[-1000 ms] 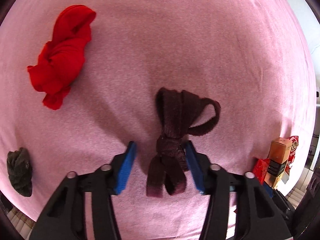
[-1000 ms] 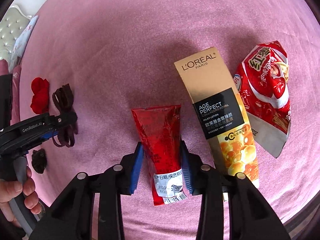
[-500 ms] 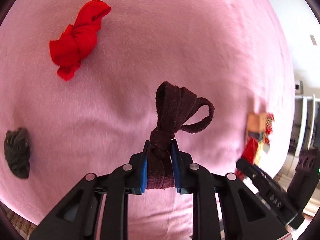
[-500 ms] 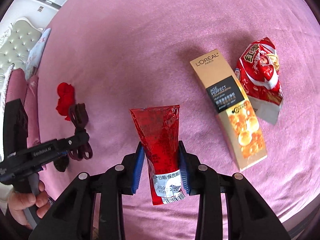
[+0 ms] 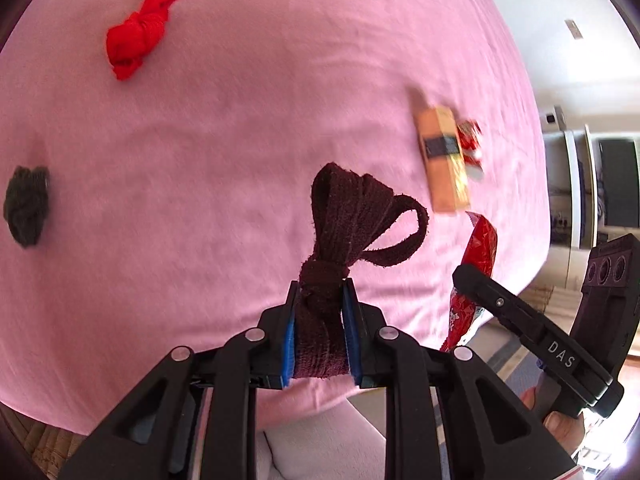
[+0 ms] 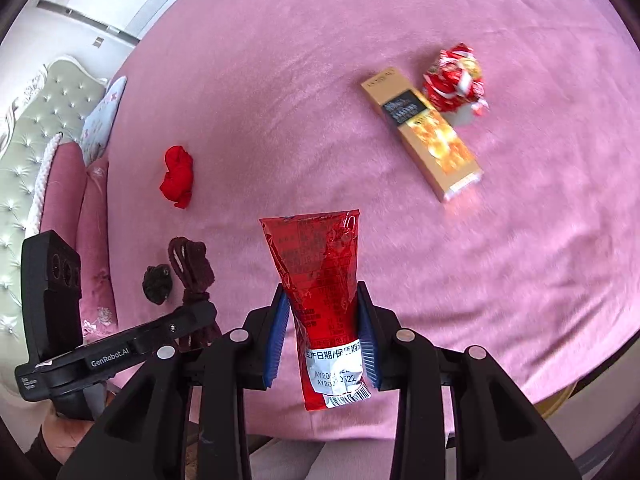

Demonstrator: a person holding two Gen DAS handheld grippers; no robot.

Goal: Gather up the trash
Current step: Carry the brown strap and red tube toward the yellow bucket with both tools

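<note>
My left gripper [image 5: 319, 316] is shut on a knotted maroon cloth strip [image 5: 344, 220] and holds it above the pink bed cover [image 5: 240, 80]. My right gripper [image 6: 323, 328] is shut on a red tube [image 6: 320, 280] with a white label, lifted off the cover. A gold carton [image 6: 424, 132] and a red snack wrapper [image 6: 454, 78] lie on the cover at the far right. Both show in the left wrist view, the carton [image 5: 442, 160] and the wrapper [image 5: 470, 144]. The left gripper body [image 6: 120, 352] shows at the lower left of the right wrist view.
A knotted red cloth [image 5: 138, 36] and a dark cloth ball [image 5: 26, 208] lie on the cover at the left. A tufted headboard [image 6: 28, 140] and pillows [image 6: 100, 120] stand beyond the bed's left side. The bed's near edge runs below both grippers.
My left gripper closed on the maroon strip and lifted it. Both grippers have risen and pulled back from the cover with their loads; the carton and wrapper look farther away.
</note>
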